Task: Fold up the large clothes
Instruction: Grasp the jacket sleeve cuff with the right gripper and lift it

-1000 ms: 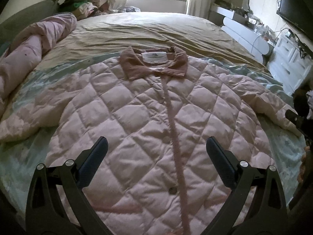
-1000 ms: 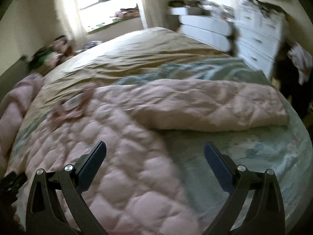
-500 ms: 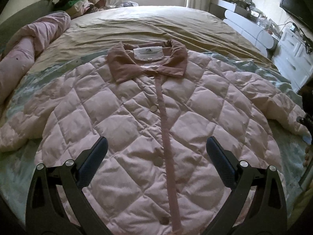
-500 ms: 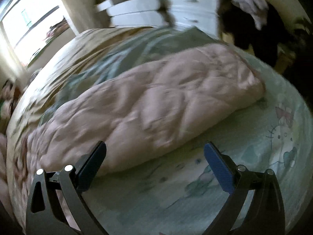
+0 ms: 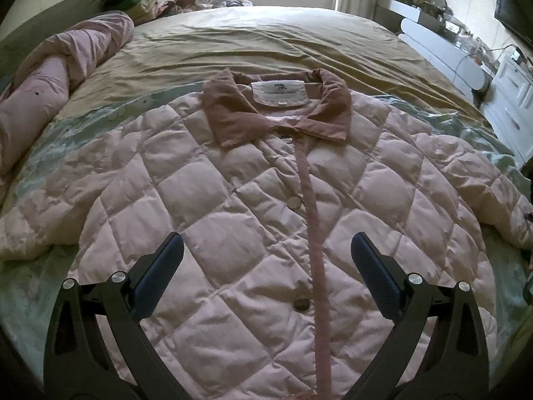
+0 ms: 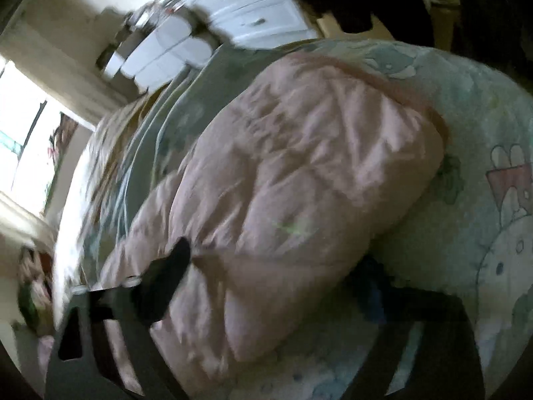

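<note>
Spread flat, one pale pink diamond-quilted padded jacket [image 5: 233,220] lies front-up on the wide bed [image 5: 266,43], its single dusty-rose collar [image 5: 279,113] toward the window end and a white label showing inside it; two round buttons [image 5: 295,202] show beside the rose placket running down its middle; one sleeve [image 5: 466,180] reaches off to each side of the jacket. The left gripper [image 5: 266,266] hovers above the jacket's lower front, its two blue-padded fingers [image 5: 160,273] spread wide and holding nothing. The right gripper [image 6: 276,273] sits at the jacket's right sleeve, the puffy fabric bulging between its widely parted fingers; the view is blurred, so I cannot tell whether they grip it. Beyond the collar the bed shows a tan sheet, and beneath the jacket a mint cartoon-print cover [image 6: 493,220]; one rolled pink quilt [image 5: 50,93] lies left of the jacket; one white chest of drawers [image 5: 513,100] stands to the right.
</note>
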{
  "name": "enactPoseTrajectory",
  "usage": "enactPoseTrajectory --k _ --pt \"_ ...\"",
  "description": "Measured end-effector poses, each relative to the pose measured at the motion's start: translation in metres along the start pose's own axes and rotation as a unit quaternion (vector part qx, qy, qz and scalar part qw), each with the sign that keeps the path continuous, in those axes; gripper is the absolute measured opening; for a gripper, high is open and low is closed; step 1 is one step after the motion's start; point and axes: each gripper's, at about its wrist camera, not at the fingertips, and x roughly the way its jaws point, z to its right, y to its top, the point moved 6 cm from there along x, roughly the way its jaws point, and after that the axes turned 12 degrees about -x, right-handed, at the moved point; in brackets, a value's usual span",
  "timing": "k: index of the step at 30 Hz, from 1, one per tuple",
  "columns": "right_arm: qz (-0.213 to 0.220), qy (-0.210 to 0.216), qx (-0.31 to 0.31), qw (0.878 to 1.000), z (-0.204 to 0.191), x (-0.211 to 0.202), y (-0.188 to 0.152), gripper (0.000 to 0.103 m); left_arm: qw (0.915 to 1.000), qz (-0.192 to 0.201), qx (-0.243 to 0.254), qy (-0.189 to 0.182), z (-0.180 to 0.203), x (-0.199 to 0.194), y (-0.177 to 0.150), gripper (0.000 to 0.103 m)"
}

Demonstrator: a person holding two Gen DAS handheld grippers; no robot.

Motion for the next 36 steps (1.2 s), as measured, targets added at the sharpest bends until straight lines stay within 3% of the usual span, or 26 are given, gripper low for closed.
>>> enactPoseTrajectory --k 1,3,6,13,20,28,36 --pt "0.006 -0.003 0.007 1.0 0.004 -0.001 0.003 0.051 1.0 0.0 -0.002 -0.001 -0.001 -0.001 0.001 0.094" --pt "0.022 0.03 0.003 0.999 0.001 -0.006 0.012 0.029 1.0 0.0 -0.002 -0.002 -0.001 -0.004 0.003 0.094" --pt "0.056 0.048 -0.059 0.996 -0.026 -0.03 0.023 0.019 1.0 0.007 -0.001 -0.001 -0.004 -0.012 0.009 0.094" --pt "0.12 0.122 -0.176 0.969 -0.118 -0.112 0.04 0.017 0.9997 0.025 -0.002 -0.006 -0.004 -0.04 0.028 0.094" --pt "0.146 0.157 -0.263 0.941 -0.203 -0.169 0.041 0.016 0.999 0.037 0.004 -0.027 0.005 -0.062 0.048 0.094" --pt "0.171 0.176 -0.391 0.887 -0.312 -0.225 -0.004 0.016 0.9977 0.026 -0.018 -0.059 -0.002 -0.067 0.066 0.094" --pt "0.166 0.234 -0.461 0.84 -0.398 -0.26 -0.073 0.016 0.9977 0.024 -0.045 -0.044 -0.045 -0.067 0.08 0.094"
